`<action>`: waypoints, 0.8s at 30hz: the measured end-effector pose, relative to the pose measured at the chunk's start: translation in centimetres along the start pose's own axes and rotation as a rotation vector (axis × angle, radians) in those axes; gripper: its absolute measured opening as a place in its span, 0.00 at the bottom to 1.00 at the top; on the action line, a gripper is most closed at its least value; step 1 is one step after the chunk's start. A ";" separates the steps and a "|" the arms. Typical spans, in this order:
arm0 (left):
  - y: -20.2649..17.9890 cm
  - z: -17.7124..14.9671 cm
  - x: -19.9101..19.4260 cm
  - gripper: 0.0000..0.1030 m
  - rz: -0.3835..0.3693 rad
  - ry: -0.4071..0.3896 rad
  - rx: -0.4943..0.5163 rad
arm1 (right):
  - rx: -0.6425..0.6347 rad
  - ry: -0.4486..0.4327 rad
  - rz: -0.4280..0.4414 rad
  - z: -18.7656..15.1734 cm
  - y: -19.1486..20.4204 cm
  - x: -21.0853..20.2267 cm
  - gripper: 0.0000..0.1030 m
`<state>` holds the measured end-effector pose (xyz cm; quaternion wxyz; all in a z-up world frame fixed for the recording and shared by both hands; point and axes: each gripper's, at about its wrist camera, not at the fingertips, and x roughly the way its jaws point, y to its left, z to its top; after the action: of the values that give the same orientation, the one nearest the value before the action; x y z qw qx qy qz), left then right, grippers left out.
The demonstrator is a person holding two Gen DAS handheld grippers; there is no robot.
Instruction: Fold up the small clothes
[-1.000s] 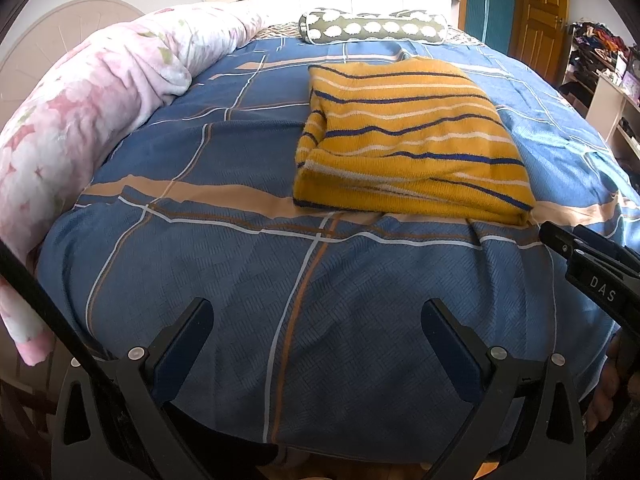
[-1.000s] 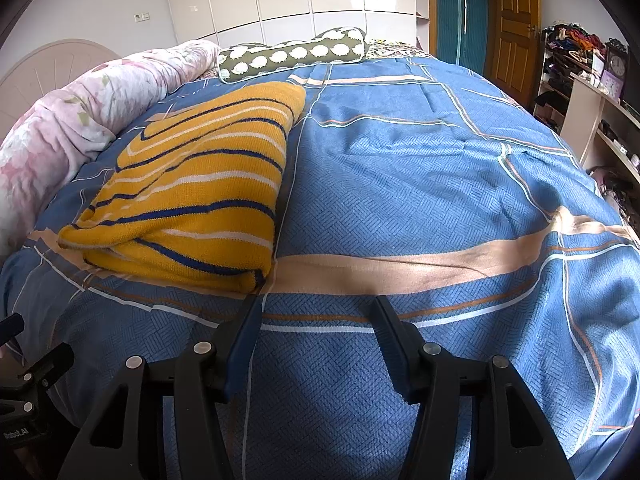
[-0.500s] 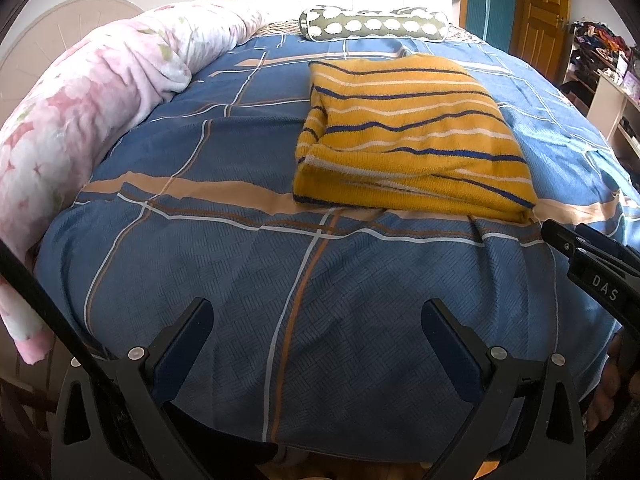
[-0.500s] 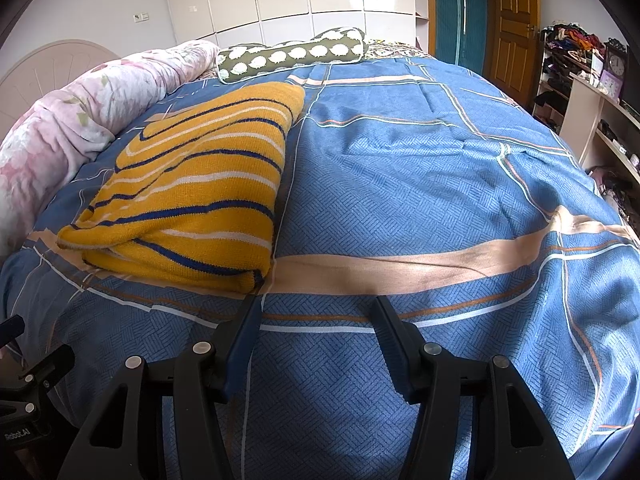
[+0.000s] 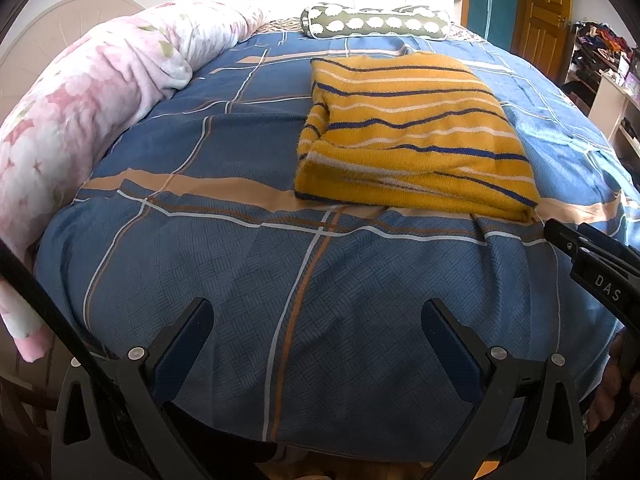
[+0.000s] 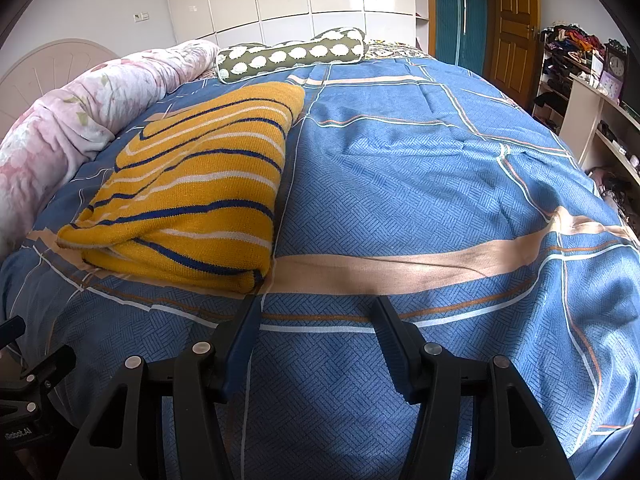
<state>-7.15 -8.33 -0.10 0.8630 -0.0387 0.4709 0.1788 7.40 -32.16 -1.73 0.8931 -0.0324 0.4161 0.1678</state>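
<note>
Sweater (image 5: 412,136), mustard-yellow knit with navy and white stripes, lies folded into a compact rectangle on the blue plaid bedspread (image 5: 280,280), its near edge resting along a tan band of the pattern. Left gripper (image 5: 316,316) hangs over the foot end of the bed with its jaws spread wide and nothing between them; the sweater sits well beyond the fingertips and off toward the right finger's side, with bare bedspread between. Right gripper (image 6: 316,312) likewise stands with jaws apart and empty; in its view the sweater (image 6: 192,188) lies ahead and to the left, its near right corner just beyond the tip of the left finger, apparently not touching it. Folded layers show at the sweater's near edge, slightly uneven, with a striped cuff or hem peeking out. Boundaries: a rolled pink floral quilt (image 5: 92,100) runs along the left side of the bed, apart from the sweater; an olive bolster pillow (image 5: 376,22) with white motifs lies across the far end, beyond the sweater's far edge. To the right of the sweater, a broad stretch of bedspread lies flat with only shallow creases. Shelving (image 6: 592,92) with clutter stands off the bed's right side, near a wooden door (image 6: 512,24).
</note>
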 end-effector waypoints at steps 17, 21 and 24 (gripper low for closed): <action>0.1 -0.2 0.4 1.00 -0.010 0.020 0.000 | -0.008 -0.003 -0.004 0.0 0.1 -0.1 0.61; 0.1 -0.2 0.6 1.00 -0.014 0.028 0.003 | -0.010 -0.003 -0.007 0.1 0.5 -0.1 0.61; 0.0 -0.2 0.8 1.00 -0.017 0.036 0.004 | -0.013 -0.006 -0.011 0.1 0.5 -0.1 0.61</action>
<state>-6.92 -8.12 -0.91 0.8560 -0.0439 0.4863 0.1698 7.24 -31.67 -1.55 0.8949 -0.0398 0.4123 0.1658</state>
